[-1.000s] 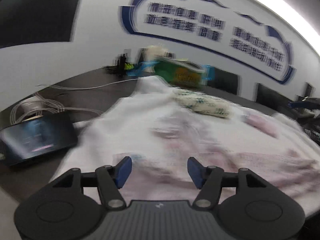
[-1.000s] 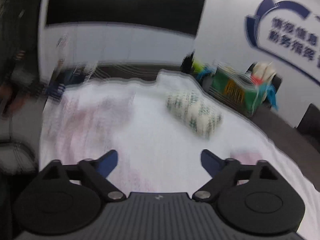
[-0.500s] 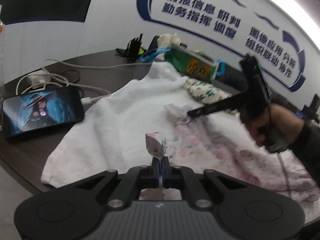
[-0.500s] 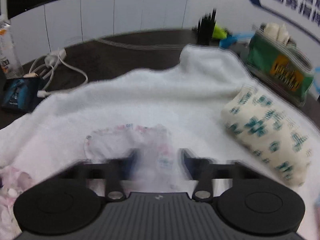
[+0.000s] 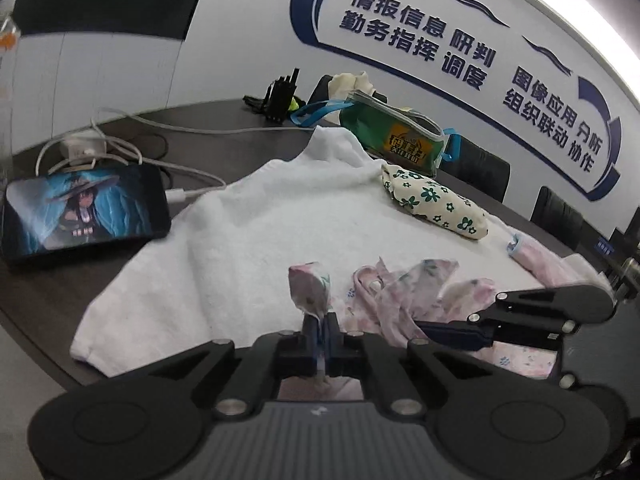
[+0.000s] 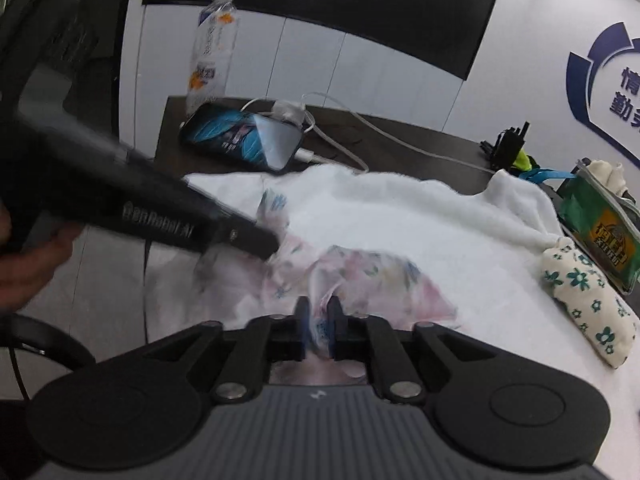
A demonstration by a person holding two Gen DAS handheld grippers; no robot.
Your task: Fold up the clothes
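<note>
We find the pink floral garment (image 6: 360, 280) crumpled on the white towel (image 5: 280, 216) spread over the dark table (image 5: 48, 292). Our left gripper (image 5: 320, 330) pinches one corner tight; our right gripper (image 6: 319, 320) has cloth between its opening jaws.

A towel (image 5: 280, 216) lay spread over the desk (image 5: 48, 292), and on its near part lay the crumpled garment (image 5: 400, 292). A phone (image 5: 84, 210) lay on the desk to the left of the towel, with a charger and cable (image 5: 86, 146) behind it. In the right wrist view a bottle (image 6: 210, 48) stood behind the phone at the desk's far edge. A folded cloth bundle (image 5: 434, 204) rested on the towel's far right part, and a pouch (image 5: 394, 140) stood just behind it. A black holder (image 5: 282, 96) stood farther back on the desk.
</note>
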